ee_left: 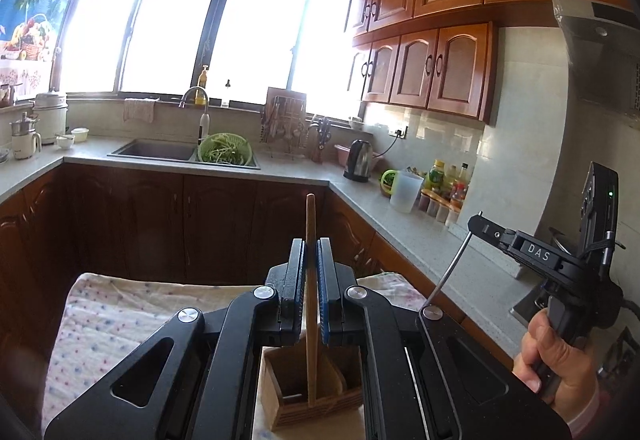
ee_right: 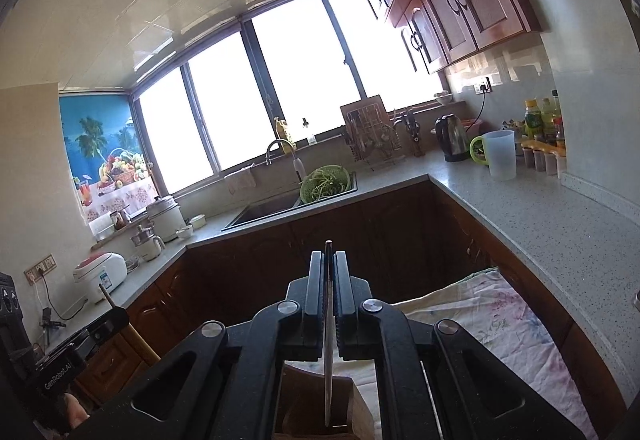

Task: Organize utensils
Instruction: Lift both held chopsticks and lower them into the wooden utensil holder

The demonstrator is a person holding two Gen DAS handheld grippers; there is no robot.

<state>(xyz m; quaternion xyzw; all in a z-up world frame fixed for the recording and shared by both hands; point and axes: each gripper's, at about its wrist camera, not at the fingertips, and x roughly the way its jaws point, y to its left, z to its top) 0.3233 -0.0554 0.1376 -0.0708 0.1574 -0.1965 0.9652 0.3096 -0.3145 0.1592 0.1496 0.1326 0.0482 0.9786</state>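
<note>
My left gripper is shut on a wooden utensil handle, held upright with its lower end inside the wooden utensil box on the cloth-covered table. My right gripper is shut on a thin metal utensil, also upright, its lower end reaching into the same box. In the left wrist view the right gripper shows at the right, with the metal handle slanting down from it. The utensils' working ends are hidden.
A dotted cloth covers the table under the box. An L-shaped counter carries a sink, a green colander, a kettle, a plastic jug and bottles. Dark cabinets stand below it.
</note>
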